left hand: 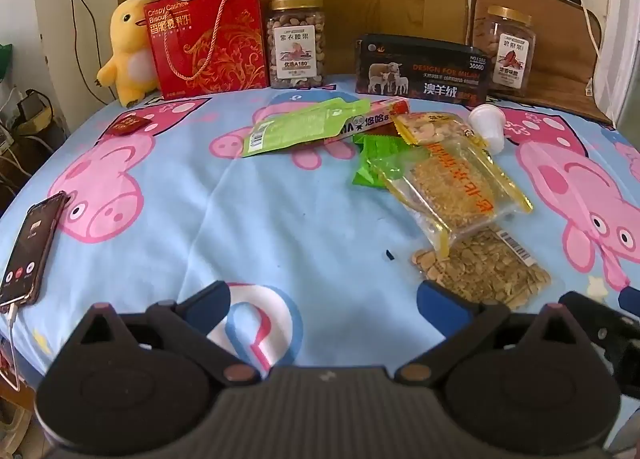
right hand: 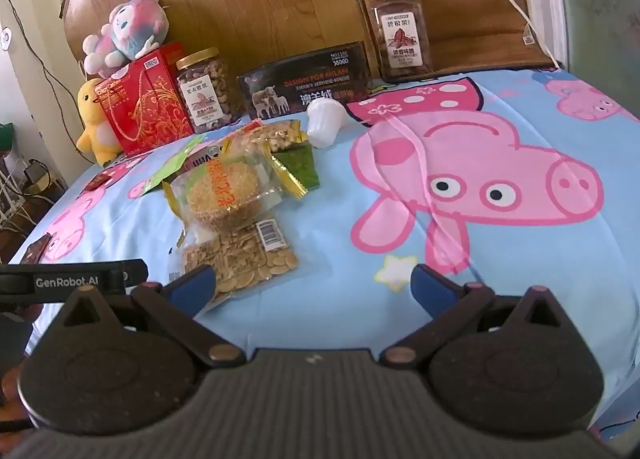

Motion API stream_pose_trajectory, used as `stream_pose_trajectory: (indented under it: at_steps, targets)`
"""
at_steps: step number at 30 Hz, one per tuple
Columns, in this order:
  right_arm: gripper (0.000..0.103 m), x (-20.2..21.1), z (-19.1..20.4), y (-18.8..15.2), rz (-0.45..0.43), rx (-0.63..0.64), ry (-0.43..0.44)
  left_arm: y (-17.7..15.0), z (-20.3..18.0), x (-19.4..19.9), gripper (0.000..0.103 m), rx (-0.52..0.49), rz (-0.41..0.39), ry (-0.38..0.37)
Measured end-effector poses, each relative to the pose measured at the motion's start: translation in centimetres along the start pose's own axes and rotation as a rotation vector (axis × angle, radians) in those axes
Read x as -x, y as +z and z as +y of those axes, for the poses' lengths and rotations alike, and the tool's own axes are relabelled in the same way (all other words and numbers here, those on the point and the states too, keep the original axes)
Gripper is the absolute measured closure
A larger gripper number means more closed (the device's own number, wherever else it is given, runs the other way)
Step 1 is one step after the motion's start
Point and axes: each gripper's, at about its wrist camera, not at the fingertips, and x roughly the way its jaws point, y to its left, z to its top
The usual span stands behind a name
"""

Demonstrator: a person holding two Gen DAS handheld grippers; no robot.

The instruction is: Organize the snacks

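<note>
A loose pile of snacks lies mid-tabletop on a blue cartoon-pig cloth (left hand: 240,219). The seed pack (left hand: 486,269) lies flat nearest the claws, its long axis slanting toward the rear left in the right wrist view. The yellow-edged cake pack (left hand: 456,183) overlaps its far end, and a cashew pack (left hand: 428,127) lies beyond. A green pouch (left hand: 304,125) runs crosswise, spout to the right, over a long candy box (left hand: 376,121); a white cup (left hand: 488,125) lies tipped beside them. Along the rear wall stand a red gift bag (left hand: 208,39), two nut jars (left hand: 296,43) (left hand: 506,45), a black box (left hand: 420,69) and plush toys (left hand: 128,49). A phone (left hand: 30,247) lies at the left edge. The left claw (left hand: 324,299) and right claw (right hand: 312,285) both tilt downward, jaws wide apart and empty; the right claw's left finger (right hand: 192,283) overlaps the seed pack's near corner in view.
</note>
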Motion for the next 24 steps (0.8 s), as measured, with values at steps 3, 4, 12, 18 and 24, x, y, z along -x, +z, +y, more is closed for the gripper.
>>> stream_pose_trajectory:
  at_steps: [3, 4, 12, 18, 24]
  targets:
    - [0.000, -0.1, 0.0, 0.0, 0.005, -0.007, 0.005, 0.0, 0.0, 0.0, 0.000, 0.000, 0.001, 0.000]
    - [0.000, -0.1, 0.0, 0.0, 0.005, -0.006, 0.005, 0.0, 0.0, 0.0, 0.000, 0.001, 0.000, 0.000]
    - [0.000, 0.0, -0.3, 0.1, 0.004, -0.013, 0.005, 0.0, 0.1, 0.0, 0.000, 0.003, 0.009, -0.010]
    - [0.000, -0.2, -0.6, -0.1, 0.020, -0.028, 0.005, -0.3, 0.6, -0.5, 0.000, 0.011, 0.025, -0.017]
    - [0.000, -0.8, -0.8, -0.3, 0.036, -0.048, -0.002, -0.6, 1.0, -1.5, 0.000, 0.012, 0.042, -0.002]
